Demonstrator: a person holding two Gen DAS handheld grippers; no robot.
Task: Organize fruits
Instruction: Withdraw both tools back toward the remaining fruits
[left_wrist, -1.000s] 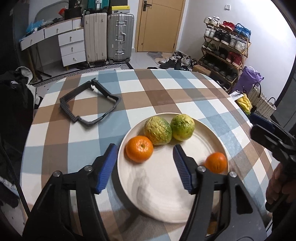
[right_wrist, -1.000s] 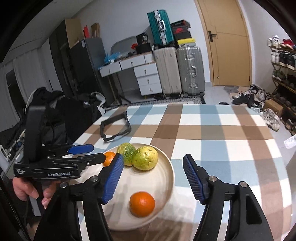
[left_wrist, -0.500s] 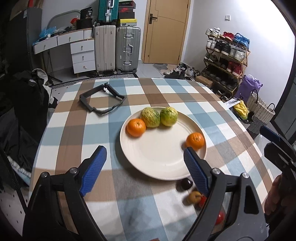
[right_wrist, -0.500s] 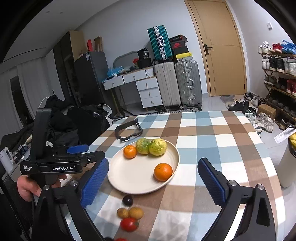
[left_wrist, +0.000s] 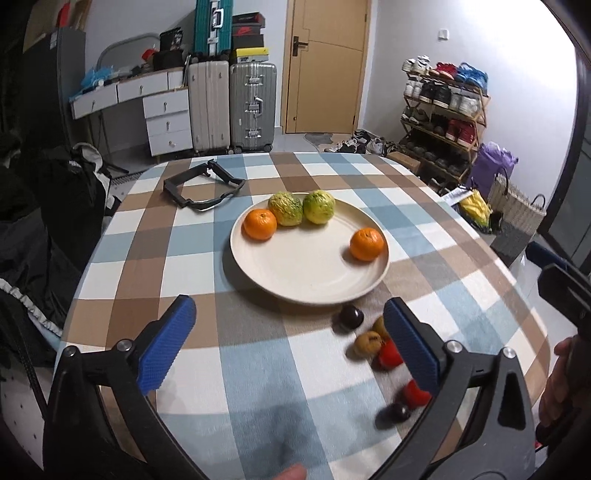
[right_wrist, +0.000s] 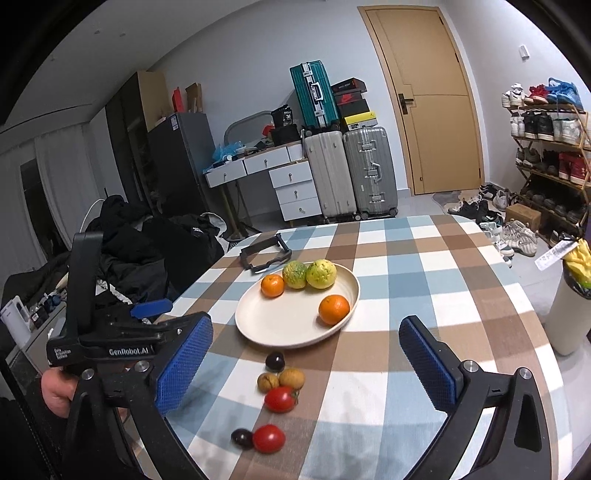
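A cream plate (left_wrist: 303, 280) (right_wrist: 258, 325) on the checked table holds two oranges (left_wrist: 259, 224) (left_wrist: 366, 244) and two green-yellow fruits (left_wrist: 286, 208) (left_wrist: 318, 206). Near the plate's front rim lie small fruits: a dark plum (right_wrist: 275, 361), two brown ones (right_wrist: 291, 378), two red tomatoes (right_wrist: 280, 398) (right_wrist: 269, 438) and another dark one (right_wrist: 242, 437). My left gripper (left_wrist: 288, 343) is open and empty, held above the table in front of the plate. My right gripper (right_wrist: 306, 365) is open and empty, above the small fruits.
A black frame-like object (left_wrist: 203, 184) lies on the far left of the table. A white bin with yellow contents (right_wrist: 570, 306) stands off the table's right edge. Dark clothes pile at the left. Suitcases, drawers and a shoe rack stand behind.
Both grippers have pulled back and up from the plate, and the small fruits in front of it have come into view. Both stay open and empty.
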